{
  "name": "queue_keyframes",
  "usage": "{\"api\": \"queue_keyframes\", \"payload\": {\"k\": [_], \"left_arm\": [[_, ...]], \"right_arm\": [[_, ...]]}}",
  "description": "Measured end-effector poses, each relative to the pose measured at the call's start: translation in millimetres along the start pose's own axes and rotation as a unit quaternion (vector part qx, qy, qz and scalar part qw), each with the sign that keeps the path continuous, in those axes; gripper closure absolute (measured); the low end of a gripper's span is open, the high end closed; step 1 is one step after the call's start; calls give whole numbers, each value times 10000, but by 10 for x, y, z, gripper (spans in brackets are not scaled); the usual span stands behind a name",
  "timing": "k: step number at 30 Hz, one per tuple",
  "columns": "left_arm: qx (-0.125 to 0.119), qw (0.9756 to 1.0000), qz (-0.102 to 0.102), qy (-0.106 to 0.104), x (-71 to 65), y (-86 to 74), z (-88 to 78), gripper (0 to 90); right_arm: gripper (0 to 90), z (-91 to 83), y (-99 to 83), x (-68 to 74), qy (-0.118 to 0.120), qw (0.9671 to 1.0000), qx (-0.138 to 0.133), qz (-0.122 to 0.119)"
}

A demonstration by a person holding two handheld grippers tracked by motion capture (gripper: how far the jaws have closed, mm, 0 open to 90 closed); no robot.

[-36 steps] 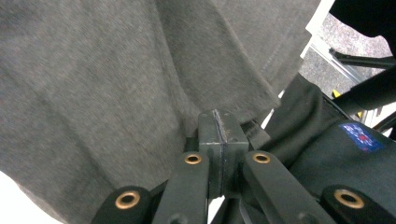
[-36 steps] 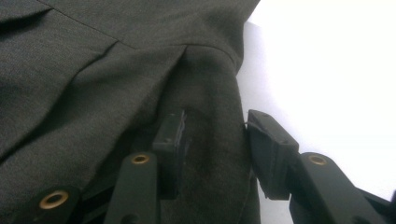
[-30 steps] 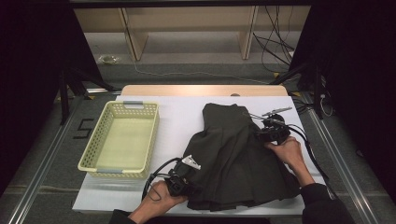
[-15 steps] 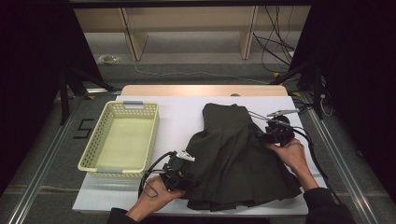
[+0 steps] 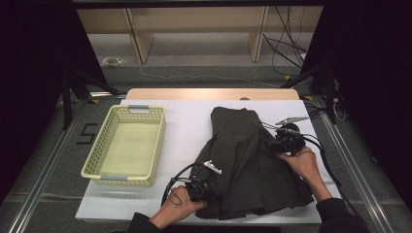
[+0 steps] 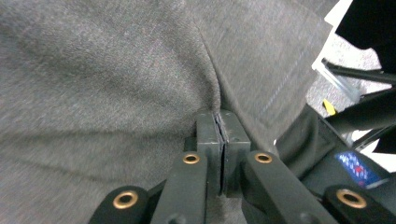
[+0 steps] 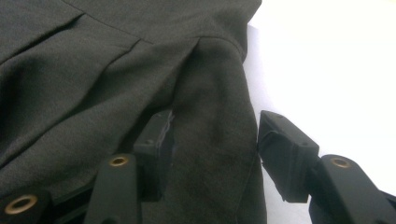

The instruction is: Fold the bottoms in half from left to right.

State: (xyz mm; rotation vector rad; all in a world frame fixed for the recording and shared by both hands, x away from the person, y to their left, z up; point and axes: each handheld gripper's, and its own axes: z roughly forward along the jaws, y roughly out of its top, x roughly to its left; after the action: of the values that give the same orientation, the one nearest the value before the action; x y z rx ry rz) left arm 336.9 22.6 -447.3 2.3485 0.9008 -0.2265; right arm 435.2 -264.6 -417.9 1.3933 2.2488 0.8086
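A dark grey pleated garment (image 5: 252,165) lies spread on the white table (image 5: 184,121), right of centre. My left gripper (image 5: 210,191) sits at its near left edge. In the left gripper view the jaws (image 6: 219,128) have just closed, pinching a crease of the grey cloth (image 6: 93,70). My right gripper (image 5: 272,145) is at the garment's right edge, about halfway up. In the right gripper view it (image 7: 215,140) stands open after widening, with a fold of the dark cloth (image 7: 93,70) between the jaws. The right pad (image 7: 285,154) is clear of the cloth.
A pale yellow perforated basket (image 5: 127,145) stands on the table's left part, with nothing in it. Bare white table lies between the basket and the garment. Black cables trail from both grippers. Metal rails run along the floor on both sides.
My left hand has shifted right, onto the garment's near edge, and its jaws have shut on the cloth. The right hand has stayed in place.
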Motion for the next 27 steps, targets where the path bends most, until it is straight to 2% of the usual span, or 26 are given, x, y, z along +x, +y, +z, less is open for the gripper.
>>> {"api": "queue_keyframes", "payload": {"k": [3, 5, 8, 10, 13, 17, 22, 27], "left_arm": [[-55, 9999, -63, -122, -1, 20, 35, 861], [-16, 9998, -32, -189, -23, 17, 56, 846], [-35, 9997, 29, -253, -40, 15, 37, 760], [-139, 9995, 16, -267, -43, 19, -15, 713], [-397, 9991, -7, -136, -24, 41, -157, 590], [-742, 9972, -104, -24, 65, 78, -389, 495], [-1108, 9926, -358, 353, 301, 140, -667, 447], [-1289, 9869, -661, 717, 551, 215, -735, 413]], "right_arm": [[487, 2, -8, 5, -40, 10000, 20, -15], [493, 6, -14, 1, -89, 9999, 29, -56], [509, 13, -26, -7, -70, 10000, 37, -6], [513, 18, -40, -20, -93, 9999, 58, 1], [509, 6, -62, -49, -94, 9999, 38, 56], [485, -18, -88, -90, -94, 9999, 3, 106], [476, -24, -126, -117, -104, 9998, 37, 150], [451, -44, -158, -144, -108, 9998, 21, 191]]}}
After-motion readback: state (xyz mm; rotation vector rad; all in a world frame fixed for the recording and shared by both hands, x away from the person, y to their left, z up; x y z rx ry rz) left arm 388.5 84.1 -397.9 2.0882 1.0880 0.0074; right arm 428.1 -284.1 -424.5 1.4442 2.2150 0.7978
